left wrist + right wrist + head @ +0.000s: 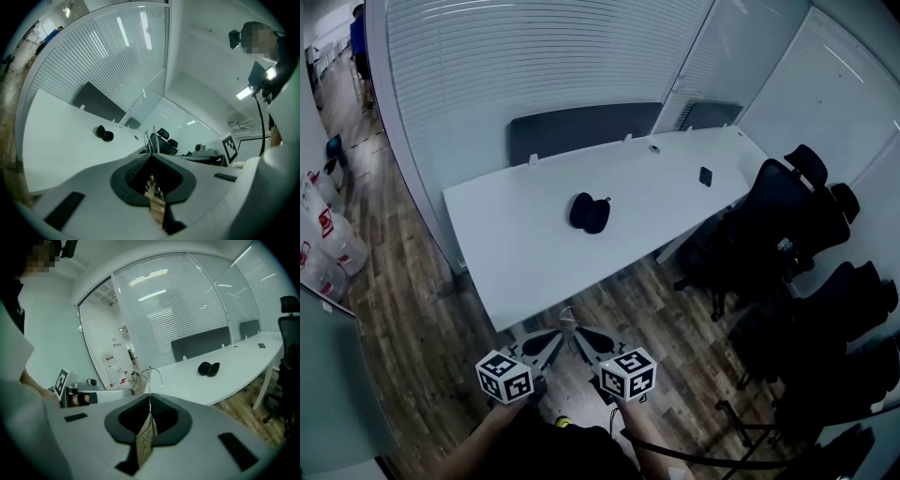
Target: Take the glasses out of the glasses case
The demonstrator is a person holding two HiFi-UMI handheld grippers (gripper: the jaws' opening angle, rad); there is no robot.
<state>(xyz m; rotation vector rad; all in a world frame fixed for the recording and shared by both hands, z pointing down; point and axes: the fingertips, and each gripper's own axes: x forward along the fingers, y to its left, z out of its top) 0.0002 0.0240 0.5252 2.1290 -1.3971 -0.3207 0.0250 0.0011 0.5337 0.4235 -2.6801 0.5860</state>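
A black glasses case [589, 213] [104, 133] [209, 368] lies near the middle of the long white table [534, 253], showing two rounded lobes. Both grippers hang over the wooden floor, well short of the table's near edge, with their tips almost touching. A thin wire frame, seemingly the glasses [566, 317] [150, 139] [151, 376], rises from where the tips meet. My left gripper [553, 339] [151, 159] has its jaws closed at the base of that wire. My right gripper [584, 337] [150, 399] is closed on it too, the wire running down between its jaws.
A small black flat object [705, 176] lies towards the table's right end. Black office chairs [787, 225] crowd the right side. Large water bottles [328, 239] stand by the left wall. A glass wall with blinds and a dark panel [581, 129] run behind the table.
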